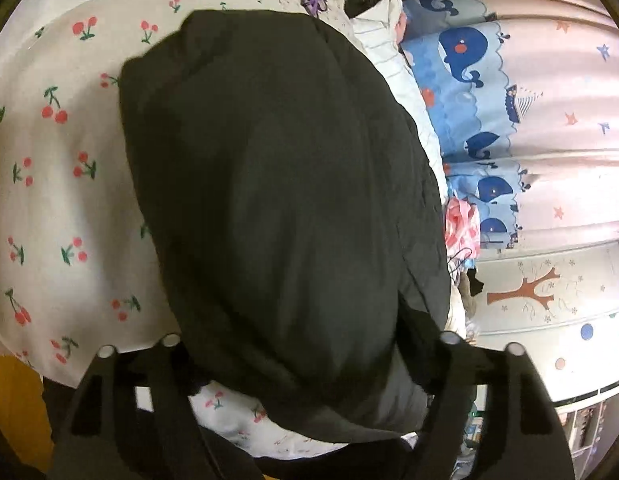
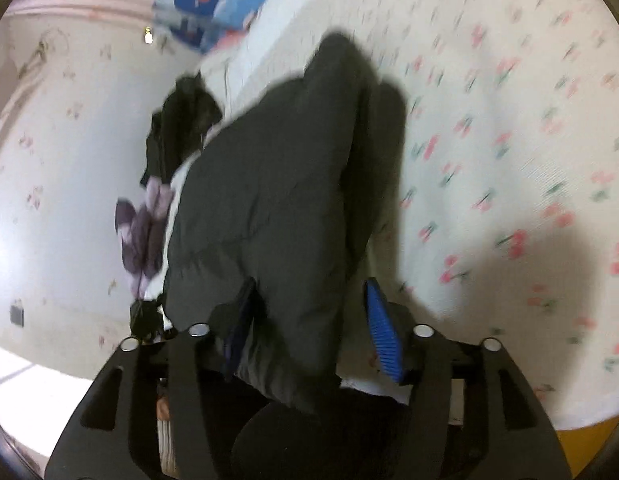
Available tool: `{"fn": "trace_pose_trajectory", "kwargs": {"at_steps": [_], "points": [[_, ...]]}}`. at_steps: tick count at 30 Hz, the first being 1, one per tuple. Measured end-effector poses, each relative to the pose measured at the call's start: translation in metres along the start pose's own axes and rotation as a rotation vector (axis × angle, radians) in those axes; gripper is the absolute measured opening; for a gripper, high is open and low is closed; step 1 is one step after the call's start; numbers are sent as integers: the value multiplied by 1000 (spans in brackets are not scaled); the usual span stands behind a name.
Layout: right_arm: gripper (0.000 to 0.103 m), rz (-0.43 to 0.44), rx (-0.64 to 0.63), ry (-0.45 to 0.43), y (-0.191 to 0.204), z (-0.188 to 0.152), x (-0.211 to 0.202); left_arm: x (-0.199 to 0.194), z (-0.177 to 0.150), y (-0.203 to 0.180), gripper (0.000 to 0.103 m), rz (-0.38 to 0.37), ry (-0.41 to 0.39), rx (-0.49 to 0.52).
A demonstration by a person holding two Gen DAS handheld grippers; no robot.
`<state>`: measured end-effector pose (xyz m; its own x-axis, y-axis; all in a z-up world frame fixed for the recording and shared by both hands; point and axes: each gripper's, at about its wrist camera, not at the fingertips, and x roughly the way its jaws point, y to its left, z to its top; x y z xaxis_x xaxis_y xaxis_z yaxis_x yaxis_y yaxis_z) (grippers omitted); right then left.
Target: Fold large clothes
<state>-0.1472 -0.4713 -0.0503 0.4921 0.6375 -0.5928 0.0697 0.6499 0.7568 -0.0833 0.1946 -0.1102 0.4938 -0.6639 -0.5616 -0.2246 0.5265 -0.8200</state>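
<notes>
Jacket (image 1: 277, 200), dark and padded, lies as a thick bundle on the cherry-print sheet (image 1: 49, 200) of the bed. Its near edge reaches between the fingers of both tools. The right gripper (image 2: 309, 320) stands released: its blue pad (image 2: 381, 336) is apart from the cloth. For the left gripper (image 1: 309, 360) I cannot tell. The folding looks nearly done; perhaps only smoothing is left. More clothes (image 2: 177, 128) wait beside the bundle, near the whale-print cloth (image 1: 465, 64).

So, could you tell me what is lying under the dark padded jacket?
The dark padded jacket lies on the cherry-print sheet, which shows all around its left side. Beyond its far end sit other clothes. Whatever is directly beneath the jacket is covered.
</notes>
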Motion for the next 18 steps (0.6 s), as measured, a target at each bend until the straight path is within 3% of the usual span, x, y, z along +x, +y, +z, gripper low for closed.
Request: {"fn": "trace_pose_trajectory", "kwargs": {"at_steps": [2, 4, 7, 8, 9, 12, 17, 18], "points": [[68, -46, -23, -42, 9, 4, -11, 7, 11, 4, 79, -2, 11, -26], [77, -102, -23, -20, 15, 10, -7, 16, 14, 8, 80, -1, 11, -63], [79, -76, 15, 116, 8, 11, 28, 27, 15, -2, 75, -17, -9, -68], [75, -50, 21, 154, 6, 8, 40, 28, 13, -8, 57, -26, 0, -39], [49, 9, 16, 178, 6, 3, 52, 27, 10, -13, 46, -28, 11, -10], [20, 102, 7, 109, 11, 3, 50, 16, -3, -30, 32, -27, 40, 59], [16, 202, -24, -85, 23, 24, -19, -8, -49, -50, 32, -44, 120, 140], [16, 198, -39, -94, 24, 25, -30, -8, -56, -49, 40, -52, 138, 124]]}}
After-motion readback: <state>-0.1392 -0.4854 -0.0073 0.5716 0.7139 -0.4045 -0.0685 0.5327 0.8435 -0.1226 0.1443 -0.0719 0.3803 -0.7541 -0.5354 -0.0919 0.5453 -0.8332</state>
